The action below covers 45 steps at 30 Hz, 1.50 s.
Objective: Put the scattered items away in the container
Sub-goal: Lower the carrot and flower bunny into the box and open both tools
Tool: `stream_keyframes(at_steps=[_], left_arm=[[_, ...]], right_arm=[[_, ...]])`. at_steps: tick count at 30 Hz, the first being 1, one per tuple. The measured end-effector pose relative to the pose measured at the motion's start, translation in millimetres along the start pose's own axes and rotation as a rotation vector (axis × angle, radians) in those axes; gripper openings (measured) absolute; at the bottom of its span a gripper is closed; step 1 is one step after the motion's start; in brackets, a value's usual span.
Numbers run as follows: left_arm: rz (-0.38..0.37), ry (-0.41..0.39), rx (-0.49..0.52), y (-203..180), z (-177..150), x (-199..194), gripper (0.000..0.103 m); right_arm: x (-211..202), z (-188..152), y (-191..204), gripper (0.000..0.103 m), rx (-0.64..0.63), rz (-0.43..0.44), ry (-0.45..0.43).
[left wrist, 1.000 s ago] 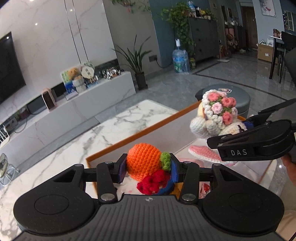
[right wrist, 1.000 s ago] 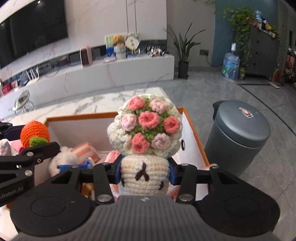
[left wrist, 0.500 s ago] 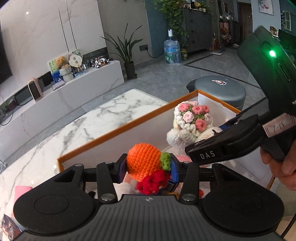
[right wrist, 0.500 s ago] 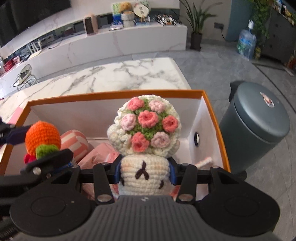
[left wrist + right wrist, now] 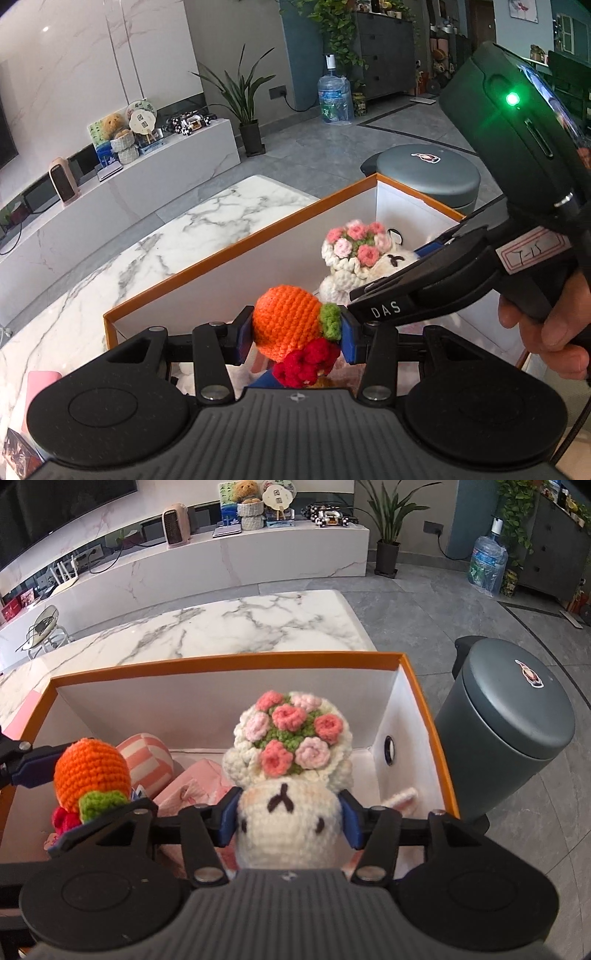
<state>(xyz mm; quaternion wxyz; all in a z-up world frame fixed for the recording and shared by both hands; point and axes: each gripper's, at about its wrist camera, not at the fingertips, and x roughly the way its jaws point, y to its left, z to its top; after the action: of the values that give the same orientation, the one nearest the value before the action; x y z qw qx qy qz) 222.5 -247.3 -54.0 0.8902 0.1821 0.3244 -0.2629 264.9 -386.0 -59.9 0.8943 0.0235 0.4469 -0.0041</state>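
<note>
- Left wrist view: the left claw clamps an orange crochet toy over the box near its left end; not yet dropped.
- Right wrist view: the right claw is opening around the flower-capped crochet doll over the box's right end; pink items already lie inside.

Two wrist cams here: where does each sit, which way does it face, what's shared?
Left wrist: on left gripper, angled down into orange-rimmed box; grips orange crochet toy; right gripper and a hand cross.
Right wrist: on right gripper, jaws opening around flower-hat doll; grey bin beside box.
Shared: box, both toys, marble table.
</note>
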Motion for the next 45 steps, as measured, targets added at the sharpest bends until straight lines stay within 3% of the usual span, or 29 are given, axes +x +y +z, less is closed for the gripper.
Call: stream_keyframes(at_steps=[8,15,19,24,29,39,45], left_arm=[[-0.003,0.021,-0.004,-1.6,-0.2,-1.0,0.052],[-0.043,0.034,0.014,-10.0,-2.7,0.1,0.052],[-0.086,0.025,0.050,-18.0,-3.6,-1.5,0.052],[-0.164,0.047,0.096,-28.2,-5.8,2.2,0.053],[-0.237,0.136,0.035,-31.5,-9.7,13.0,0.053],[-0.277,0.231,-0.103,-21.7,-9.1,28.2,0.054],[-0.294,0.244,-0.122,-20.3,-8.3,33.0,0.057]], right_arm=[[-11.0,-8.6,-3.2,0.064,0.015,0.020,-0.027],[-47.6,-22.6,-2.6,0.066,-0.049,-0.021,-0.142],[-59.5,-35.5,-7.4,0.052,-0.022,-0.033,-0.162],[-69.4,-49.1,-14.4,0.046,0.047,-0.081,-0.193],[-71.7,-57.3,-22.6,0.046,0.112,-0.087,-0.196],[-68.2,-56.7,-17.7,0.046,0.118,-0.053,-0.200],[-62.1,-55.1,-14.7,0.046,0.126,-0.048,-0.183]])
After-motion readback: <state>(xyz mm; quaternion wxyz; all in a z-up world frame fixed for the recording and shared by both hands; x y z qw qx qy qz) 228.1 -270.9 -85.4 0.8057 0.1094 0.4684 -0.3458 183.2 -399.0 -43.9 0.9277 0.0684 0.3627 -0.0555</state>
